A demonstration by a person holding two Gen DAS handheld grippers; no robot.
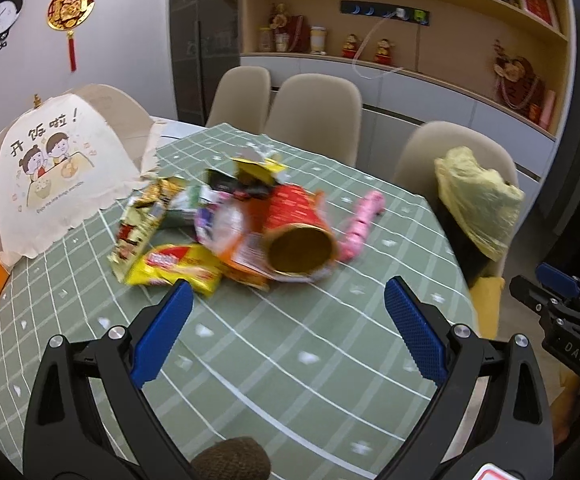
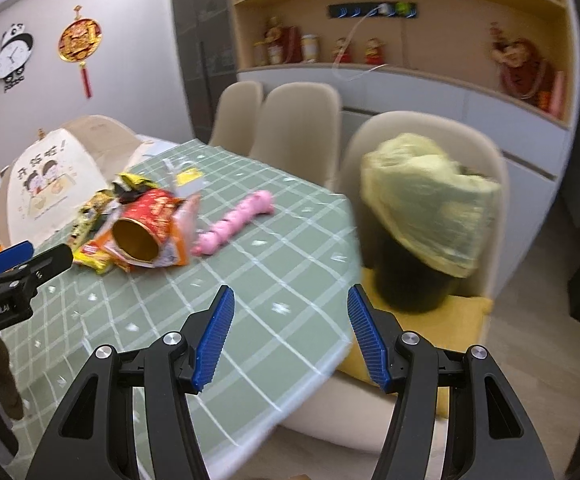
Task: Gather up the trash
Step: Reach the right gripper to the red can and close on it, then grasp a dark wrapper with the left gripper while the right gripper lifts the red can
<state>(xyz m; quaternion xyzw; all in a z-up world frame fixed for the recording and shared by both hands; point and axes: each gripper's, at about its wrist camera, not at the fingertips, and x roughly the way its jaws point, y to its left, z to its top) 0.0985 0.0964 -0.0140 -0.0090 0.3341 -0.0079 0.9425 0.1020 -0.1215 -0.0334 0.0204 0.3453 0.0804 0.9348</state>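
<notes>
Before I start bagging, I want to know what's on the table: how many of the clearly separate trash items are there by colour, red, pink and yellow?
Red: 1, the red tube lying open-ended
Pink: 1, the pink wrapper
Yellow: 1, the yellow snack packet
Total: 3. The blurred wrappers behind the tube cannot be counted.

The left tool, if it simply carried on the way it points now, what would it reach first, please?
Most likely the red canister lying on its side, open mouth toward the left tool, at the near edge of the wrapper pile. Depth is uncertain; only bare tablecloth lies between.
</notes>
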